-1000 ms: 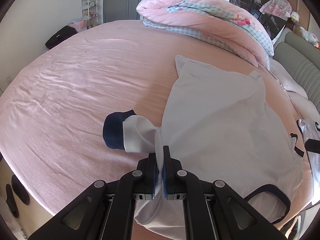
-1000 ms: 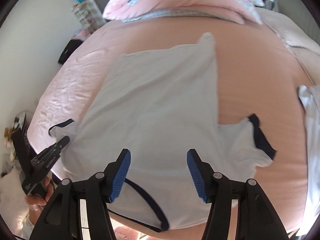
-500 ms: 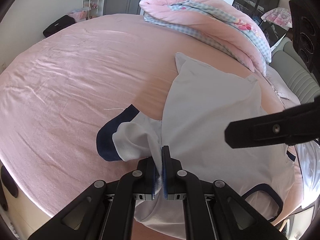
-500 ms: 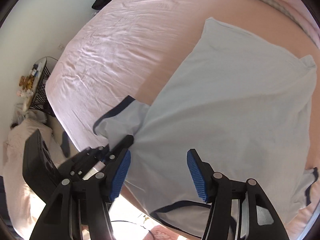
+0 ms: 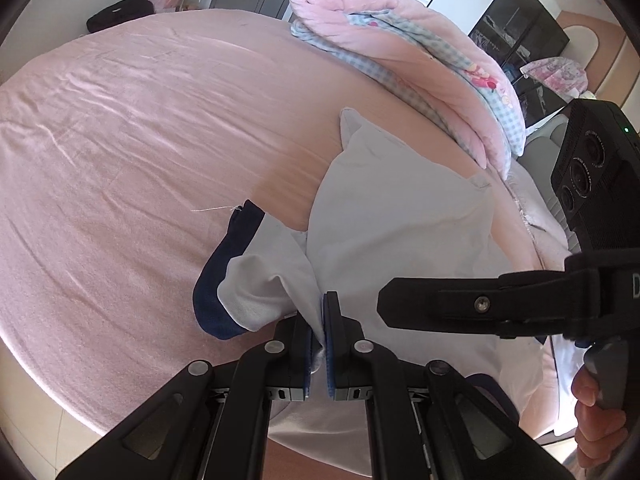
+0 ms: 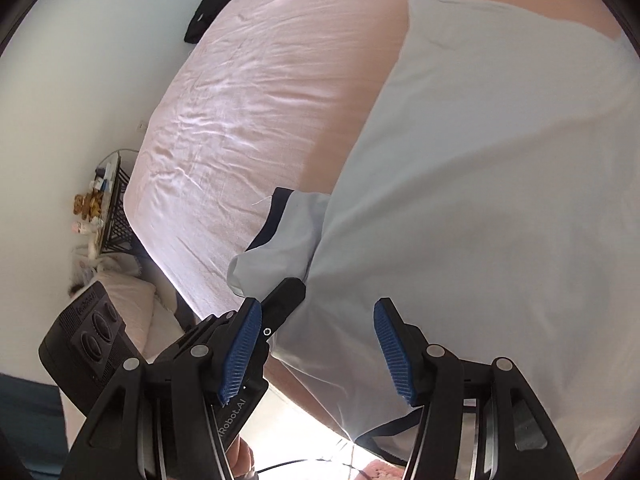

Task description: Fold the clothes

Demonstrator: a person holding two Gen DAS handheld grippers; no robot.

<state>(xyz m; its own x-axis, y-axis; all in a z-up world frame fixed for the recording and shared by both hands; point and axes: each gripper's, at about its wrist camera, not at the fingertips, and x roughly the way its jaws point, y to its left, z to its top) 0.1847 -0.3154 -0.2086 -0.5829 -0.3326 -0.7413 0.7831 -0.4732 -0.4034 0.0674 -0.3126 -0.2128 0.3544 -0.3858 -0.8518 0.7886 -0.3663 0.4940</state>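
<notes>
A pale T-shirt (image 5: pixel 400 232) with navy trim lies spread on a pink bed (image 5: pixel 120 160). Its long axis runs from the collar end at the near edge of the bed to the hem far up the mattress, toward a rolled pink quilt (image 5: pixel 420 64). The short sleeve (image 5: pixel 240 276), cuffed in navy, sticks out to the left, crumpled and partly lifted.

The left tongs (image 5: pixel 319 344) are pinched narrow on a fold of shirt fabric where the sleeve meets the body; cloth shows squeezed between the blue pads. The right tongs (image 6: pixel 316 348) stand wide apart above the shirt near its shoulder, gripping nothing; in the left wrist view one black finger of them crosses over the shirt from the right, with a hand (image 5: pixel 596 412) on the handle.

Compared with a second ago, the right tongs have swung from over the middle of the shirt across to the left sleeve side, just beside the left tongs, and the sleeve has been drawn up and bunched more. No containers hold anything here.
</notes>
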